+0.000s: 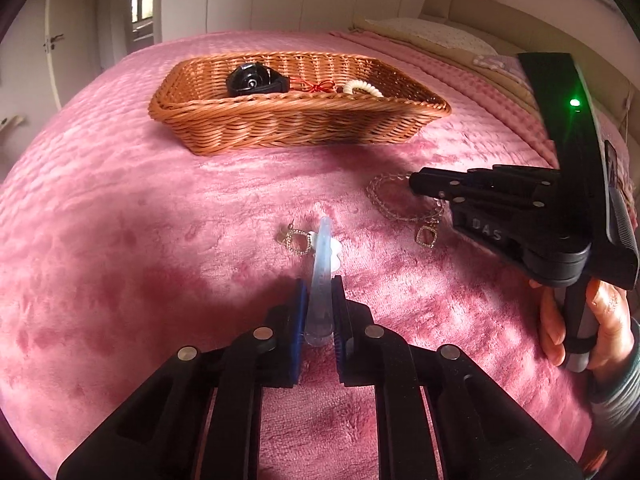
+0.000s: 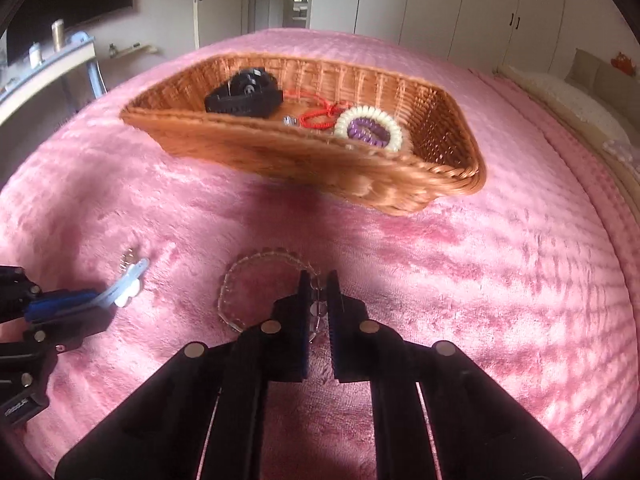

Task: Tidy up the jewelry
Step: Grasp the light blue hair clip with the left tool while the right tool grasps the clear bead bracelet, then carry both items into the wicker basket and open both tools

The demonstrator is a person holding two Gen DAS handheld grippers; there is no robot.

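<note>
My left gripper (image 1: 320,285) is shut on a translucent pale-blue hair clip (image 1: 323,258) that lies on the pink blanket. The clip's tip points toward the wicker basket (image 1: 280,130). A gold square earring (image 1: 298,241) lies just left of the clip. My right gripper (image 2: 319,280) is shut on a thin gold chain (image 2: 240,276), whose loop curls off to its left on the blanket. Seen from the left wrist, the right gripper (image 1: 414,182) pinches the chain (image 1: 384,198), and a square pendant (image 1: 426,237) lies below it. In the right wrist view the left gripper (image 2: 96,300) holds the clip (image 2: 130,278) at the far left.
The basket (image 2: 280,156) holds a black watch-like piece (image 2: 244,94), a red string (image 2: 320,114), and a white coil tie (image 2: 394,132) around a purple one. A hand (image 1: 600,320) holds the right gripper's handle. A pillow (image 1: 440,34) lies far right; wardrobes stand behind the bed.
</note>
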